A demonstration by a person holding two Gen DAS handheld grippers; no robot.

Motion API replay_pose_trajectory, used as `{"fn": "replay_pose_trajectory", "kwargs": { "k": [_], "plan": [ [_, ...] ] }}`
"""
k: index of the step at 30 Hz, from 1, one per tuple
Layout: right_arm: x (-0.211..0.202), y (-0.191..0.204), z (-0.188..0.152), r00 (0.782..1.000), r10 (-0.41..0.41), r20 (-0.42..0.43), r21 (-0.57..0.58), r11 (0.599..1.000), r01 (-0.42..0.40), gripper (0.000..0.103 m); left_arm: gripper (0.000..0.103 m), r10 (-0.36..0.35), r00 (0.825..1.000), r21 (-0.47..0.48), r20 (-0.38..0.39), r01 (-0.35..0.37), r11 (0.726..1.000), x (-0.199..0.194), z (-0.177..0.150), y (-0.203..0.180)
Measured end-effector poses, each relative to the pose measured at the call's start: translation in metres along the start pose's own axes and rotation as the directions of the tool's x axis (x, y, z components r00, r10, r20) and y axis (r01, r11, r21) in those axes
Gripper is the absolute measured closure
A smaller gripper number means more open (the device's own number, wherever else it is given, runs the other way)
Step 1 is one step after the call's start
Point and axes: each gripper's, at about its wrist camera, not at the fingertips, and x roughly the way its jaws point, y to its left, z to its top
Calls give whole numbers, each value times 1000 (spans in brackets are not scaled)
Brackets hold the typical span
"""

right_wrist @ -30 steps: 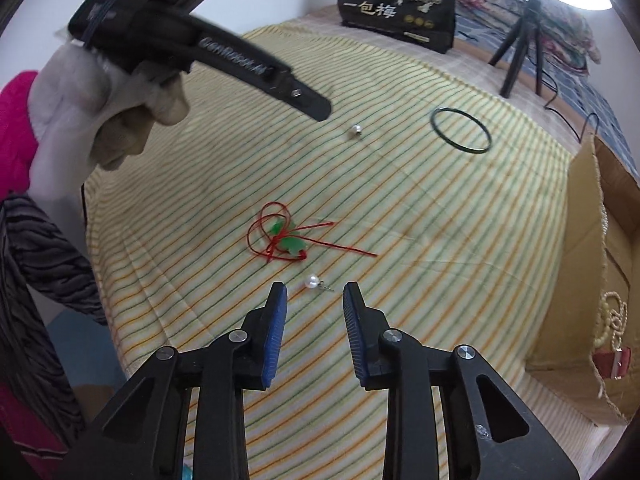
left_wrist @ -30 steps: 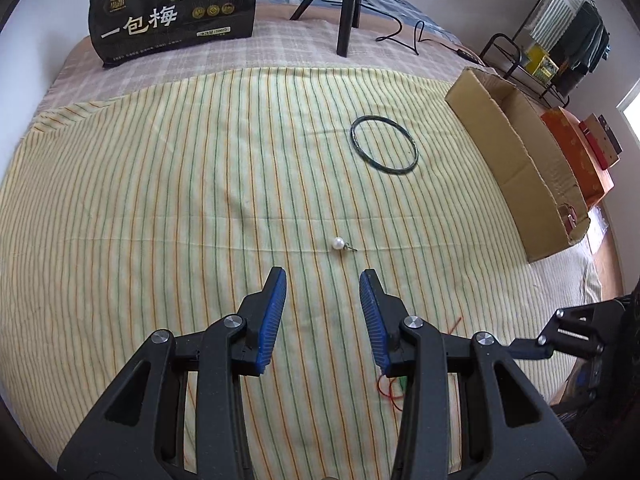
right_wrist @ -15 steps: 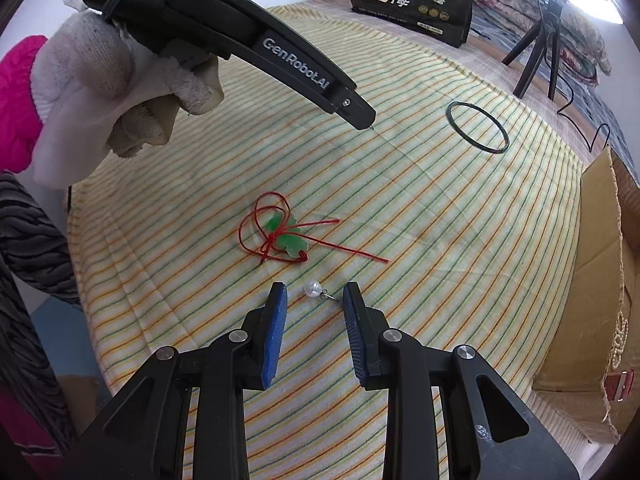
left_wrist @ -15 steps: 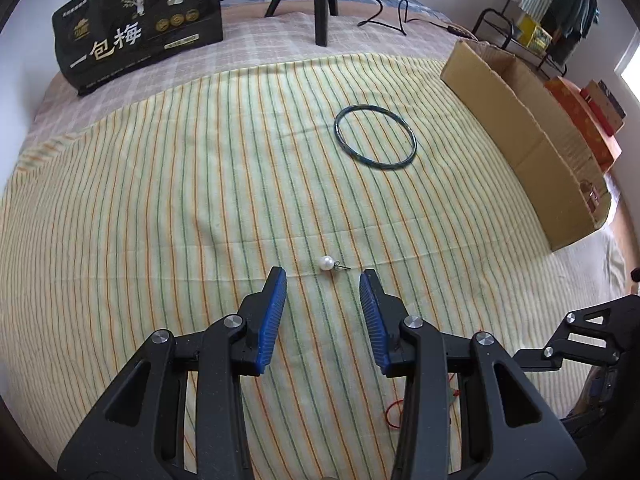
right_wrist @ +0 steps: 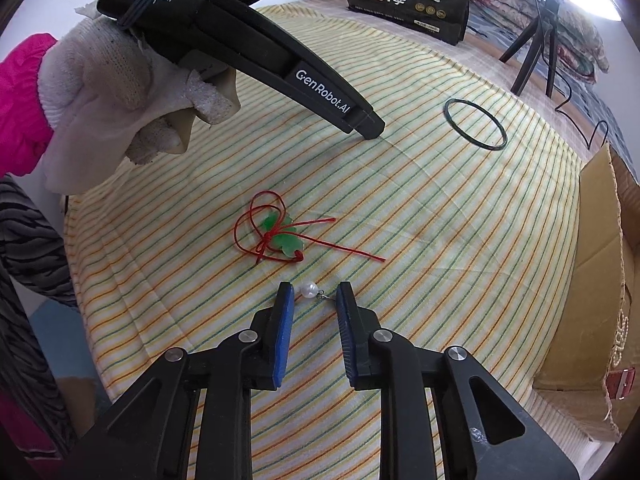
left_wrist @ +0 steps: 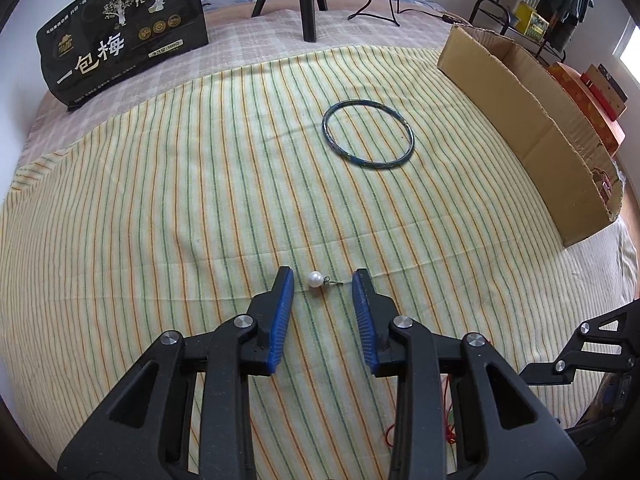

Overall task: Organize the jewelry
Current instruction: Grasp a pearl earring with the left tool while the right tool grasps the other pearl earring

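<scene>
Jewelry lies scattered on the bed's striped cloth (left_wrist: 160, 200), likely for sorting into the box (left_wrist: 532, 128). Left hand-held gripper (left_wrist: 322, 278) is closing, narrow, round one pearl earring (left_wrist: 315, 279), not yet pinching. Right hand-held gripper (right_wrist: 310, 294) closes likewise round another pearl earring (right_wrist: 308, 290).

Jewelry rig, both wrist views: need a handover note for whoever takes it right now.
Left tool: closing, a pearl earring between its tips, not gripped yet.
Right tool: closing around a second pearl earring, also not gripped yet.
On the striped cloth: dark bangle, green pendant on red cord.
Cardboard box already holds some jewelry.
Left: grip both earrings, box them, then bangle and pendant.
</scene>
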Motion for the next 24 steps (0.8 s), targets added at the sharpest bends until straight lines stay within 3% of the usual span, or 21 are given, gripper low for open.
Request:
{"fn": "replay_pose_trajectory", "kwargs": {
  "k": [6,24],
  "plan": [
    [1,0,1,1000,-14,-5,-13,1000,14,89,87,13,1000,34,3,-13,999,3,-3,-7],
    [-28,0,2,998,-10,67,2,1000,10,89,88,-2,997,-34,77,4,999,-36,4,7]
  ]
}}
